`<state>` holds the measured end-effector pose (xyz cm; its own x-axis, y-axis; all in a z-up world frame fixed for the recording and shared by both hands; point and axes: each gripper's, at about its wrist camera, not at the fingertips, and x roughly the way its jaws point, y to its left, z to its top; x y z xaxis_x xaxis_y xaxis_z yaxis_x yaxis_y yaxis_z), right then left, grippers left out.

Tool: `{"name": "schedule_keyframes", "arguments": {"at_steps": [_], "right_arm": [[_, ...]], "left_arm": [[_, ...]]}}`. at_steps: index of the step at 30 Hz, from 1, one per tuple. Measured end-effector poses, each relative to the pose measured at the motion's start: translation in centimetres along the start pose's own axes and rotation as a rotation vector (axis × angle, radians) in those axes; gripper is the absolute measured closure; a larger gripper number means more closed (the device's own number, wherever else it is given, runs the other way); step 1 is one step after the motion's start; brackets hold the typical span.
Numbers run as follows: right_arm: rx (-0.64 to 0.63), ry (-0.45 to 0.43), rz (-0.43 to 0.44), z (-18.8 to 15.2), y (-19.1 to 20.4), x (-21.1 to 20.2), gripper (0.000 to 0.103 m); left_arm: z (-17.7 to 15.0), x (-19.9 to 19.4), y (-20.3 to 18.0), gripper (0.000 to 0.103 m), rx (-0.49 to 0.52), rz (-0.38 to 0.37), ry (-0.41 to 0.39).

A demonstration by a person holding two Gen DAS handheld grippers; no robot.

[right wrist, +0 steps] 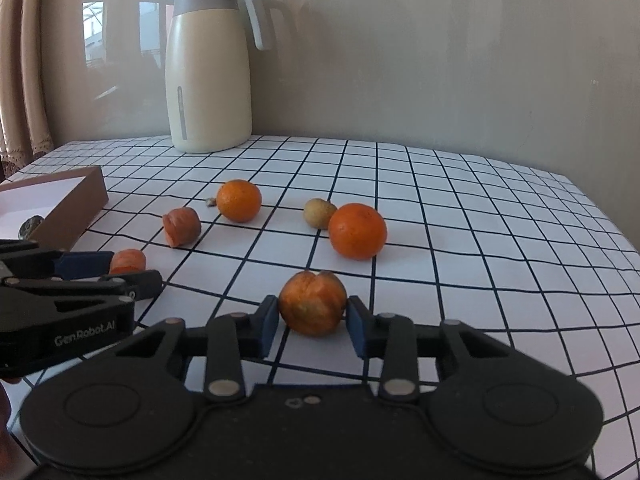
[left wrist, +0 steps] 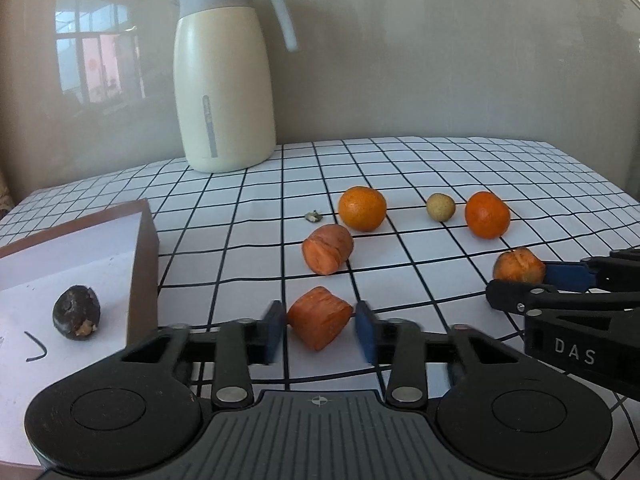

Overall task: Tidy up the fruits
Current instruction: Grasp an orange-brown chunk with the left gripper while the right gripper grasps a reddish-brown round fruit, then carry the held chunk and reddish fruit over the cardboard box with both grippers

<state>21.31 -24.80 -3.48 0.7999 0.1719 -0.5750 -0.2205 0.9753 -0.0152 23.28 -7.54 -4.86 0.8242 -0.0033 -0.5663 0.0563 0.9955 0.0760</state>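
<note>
Checked tablecloth [left wrist: 400, 168] holds fruit; left tool [left wrist: 320, 326] pinches one carrot chunk [left wrist: 318, 322], right tool [right wrist: 313, 322] another piece [right wrist: 313, 308].

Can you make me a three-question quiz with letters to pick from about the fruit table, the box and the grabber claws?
1. Where is the dark shrivelled fruit?
A. Inside the brown box
B. Beside the jug
C. Between the oranges

2. How many round whole oranges lie on the checked cloth?
A. One
B. Two
C. Four

3. What is the left gripper doing?
A. Hanging empty in the air
B. Closed on an orange chunk
C. Holding the jug handle

Answers:
1 A: it sits on the box's white floor.
2 B: one orange in the middle, another orange further right.
3 B: both blue pads touch the chunk's sides, and the right gripper pinches another piece the same way.
</note>
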Motion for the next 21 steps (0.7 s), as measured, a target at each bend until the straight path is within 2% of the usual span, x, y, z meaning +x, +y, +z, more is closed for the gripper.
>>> {"name": "schedule_keyframes", "arguments": {"at_steps": [11,21], "right_arm": [[-0.02,-0.027,-0.008,0.4,0.5,-0.6,0.075],[-0.048,-0.063,-0.018,0.9,1.1,-2.7,0.075]], "left_arm": [[-0.1,-0.9,-0.2,0.068,0.022,-0.008,-0.019],[0.3,-4.2,0.3,0.068,0.044,-0.009,-0.072]]}}
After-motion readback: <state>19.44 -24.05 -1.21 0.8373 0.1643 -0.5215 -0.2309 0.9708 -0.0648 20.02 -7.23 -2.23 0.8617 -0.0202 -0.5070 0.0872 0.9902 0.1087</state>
